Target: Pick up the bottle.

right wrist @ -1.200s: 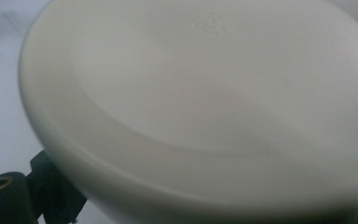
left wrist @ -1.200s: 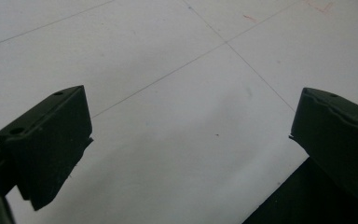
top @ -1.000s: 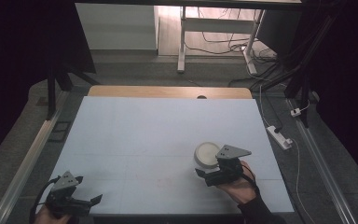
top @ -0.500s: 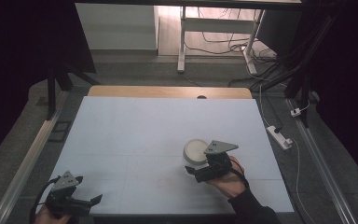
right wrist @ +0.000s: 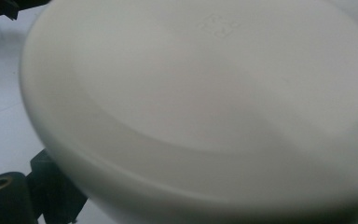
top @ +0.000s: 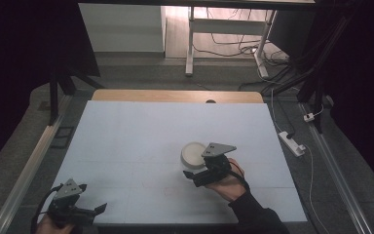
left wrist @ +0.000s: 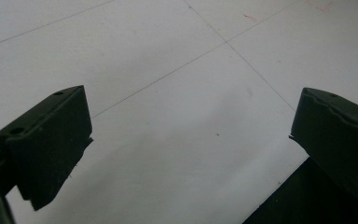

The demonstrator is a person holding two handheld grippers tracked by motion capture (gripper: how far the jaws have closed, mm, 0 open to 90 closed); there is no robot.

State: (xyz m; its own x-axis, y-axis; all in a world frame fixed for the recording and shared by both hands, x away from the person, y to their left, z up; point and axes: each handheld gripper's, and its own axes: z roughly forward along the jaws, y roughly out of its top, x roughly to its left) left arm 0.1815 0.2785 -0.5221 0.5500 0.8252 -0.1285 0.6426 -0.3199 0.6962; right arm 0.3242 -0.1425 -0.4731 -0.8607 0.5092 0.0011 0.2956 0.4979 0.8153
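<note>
Right gripper pinches the white bowl at its 5 o'clock rim (looks light, rigid, slippery); left gripper sits spread wide.

Bowl sits on table right of centre, directly ahead of your right gripper. Your left gripper at near-left corner, well apart from bowl.

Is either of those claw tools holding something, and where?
The right gripper carries a white bowl, seemingly by its near rim; the exact hold is hidden. The left gripper holds nothing.
</note>
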